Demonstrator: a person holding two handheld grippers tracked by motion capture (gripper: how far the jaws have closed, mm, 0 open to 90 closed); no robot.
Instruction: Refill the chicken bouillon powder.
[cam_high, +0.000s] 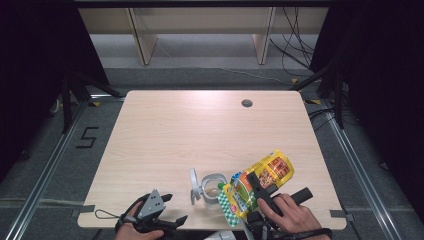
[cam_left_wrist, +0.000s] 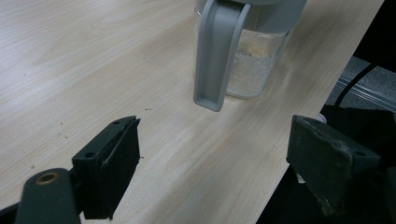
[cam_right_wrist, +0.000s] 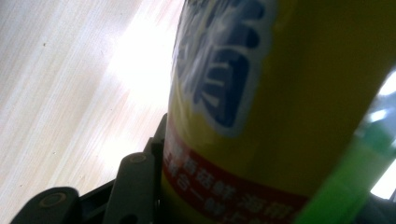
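A yellow snack bag (cam_high: 260, 177) with a green checkered end is tilted above the table's front edge, touching the right side of a clear container (cam_high: 212, 189). My right gripper (cam_high: 256, 182) is shut on the bag, and the bag's yellow print (cam_right_wrist: 280, 93) sits close against the camera. The container (cam_left_wrist: 254, 56) has a grey rim and a grey handle (cam_left_wrist: 215, 51), with pale crumbs at its bottom. Its flap (cam_high: 194, 186) stands up on its left. My left gripper (cam_left_wrist: 219, 168) is open, short of the handle, with nothing between its jaws; it sits at the front left (cam_high: 176, 208).
The wooden table (cam_high: 200, 130) has a cable hole (cam_high: 247, 103) at the back right. Its front edge runs just under both hands. Wooden shelving (cam_high: 200, 30) and cables stand beyond the table. A "5" mark (cam_high: 89, 137) is on the floor at left.
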